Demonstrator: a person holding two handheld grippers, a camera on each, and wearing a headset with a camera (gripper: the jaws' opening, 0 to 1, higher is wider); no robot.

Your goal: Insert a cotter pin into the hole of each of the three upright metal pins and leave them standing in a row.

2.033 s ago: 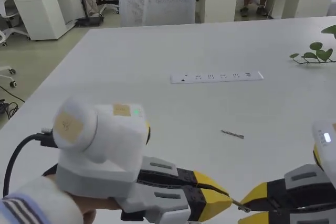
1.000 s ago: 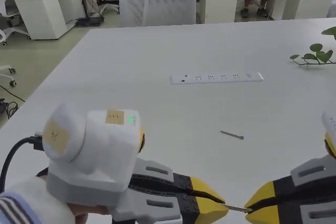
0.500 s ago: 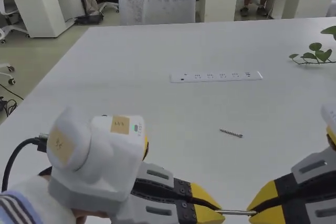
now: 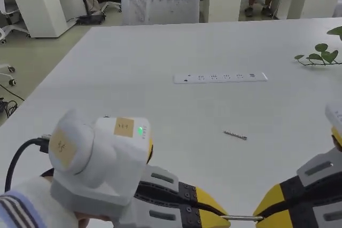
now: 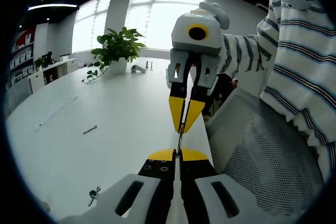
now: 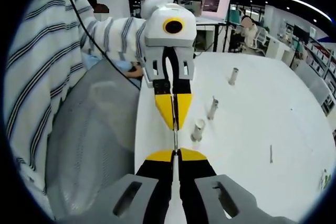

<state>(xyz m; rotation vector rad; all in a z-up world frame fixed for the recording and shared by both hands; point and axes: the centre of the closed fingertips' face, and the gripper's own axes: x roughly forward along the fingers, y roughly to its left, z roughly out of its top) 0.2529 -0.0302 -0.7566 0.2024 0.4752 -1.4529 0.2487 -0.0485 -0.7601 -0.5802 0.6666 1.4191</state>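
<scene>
White table (image 4: 160,52) takes up most of the head view. Left gripper (image 4: 225,218) comes in from lower left and right gripper (image 4: 260,219) from lower right, tips facing each other at bottom centre. Both jaw pairs are pinched narrow, each on one end of the same cotter pin (image 4: 243,218), which bridges the gap between the tips. Both gripper views agree: the opposite gripper hangs from the top of frame, with the pin a thin line joining the two sets of yellow tips at centre.

Power strip (image 4: 220,78) is mid-frame, plant sprig (image 4: 319,54) at the right edge.

In the right gripper view, three upright metal pins stand in a diagonal row right of centre, apart from each other: near pin (image 6: 198,129), middle pin (image 6: 212,108), far pin (image 6: 233,76). Their holes are too small to make out.

Loose pin (image 4: 235,135) lies flat on the table, centre-right, below the power strip.
</scene>
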